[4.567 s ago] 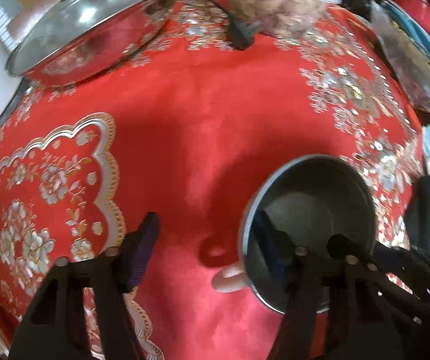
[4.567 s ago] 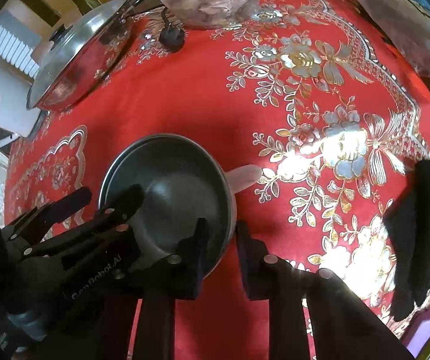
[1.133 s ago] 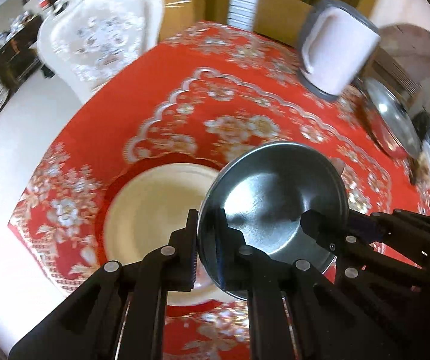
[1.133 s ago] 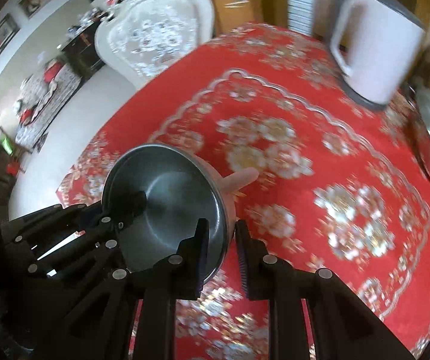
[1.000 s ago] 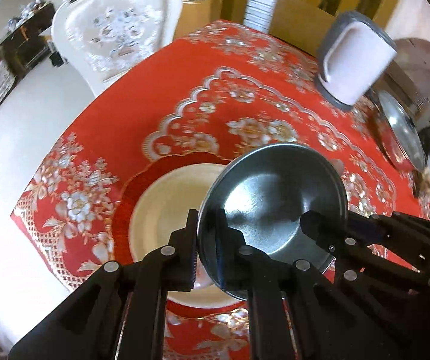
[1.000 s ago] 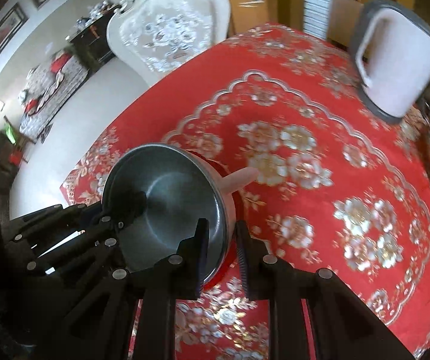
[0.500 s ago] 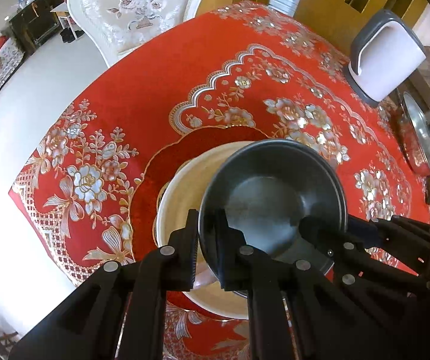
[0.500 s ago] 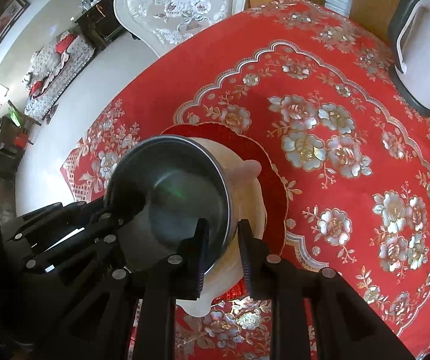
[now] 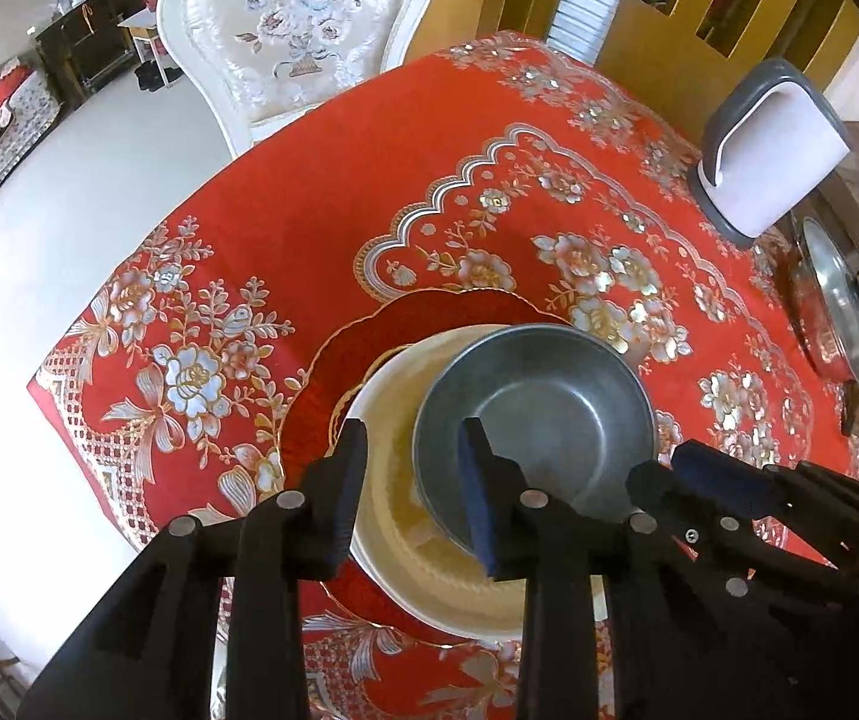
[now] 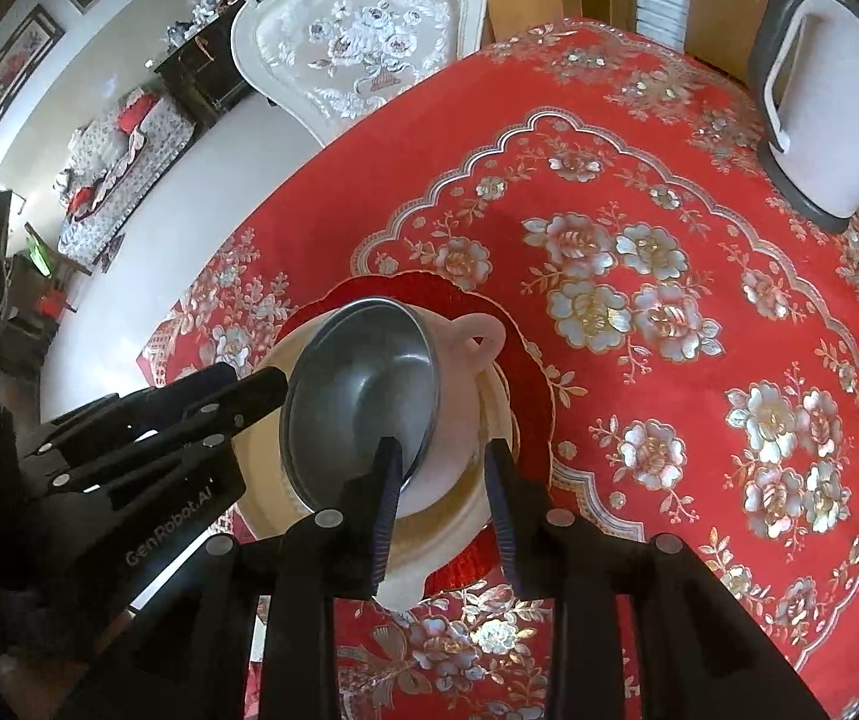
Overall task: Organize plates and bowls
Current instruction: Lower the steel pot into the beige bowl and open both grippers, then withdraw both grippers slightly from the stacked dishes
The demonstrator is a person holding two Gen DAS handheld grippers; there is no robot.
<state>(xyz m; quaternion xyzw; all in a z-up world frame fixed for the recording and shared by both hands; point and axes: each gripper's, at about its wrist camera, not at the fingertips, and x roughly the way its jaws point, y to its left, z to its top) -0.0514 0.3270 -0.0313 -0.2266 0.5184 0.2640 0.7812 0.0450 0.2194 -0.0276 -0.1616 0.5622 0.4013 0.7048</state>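
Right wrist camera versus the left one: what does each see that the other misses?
Only the right wrist view shows the bowl's pale looped handle, framed pictures on the wall, and a floral sofa. Only the left wrist view shows the glass-lidded pan at the table's far edge.

Both show the metal bowl sitting in the cream plate on the red plate, the white kettle, the white chair, and both grippers, left and right, open astride the bowl's rim.
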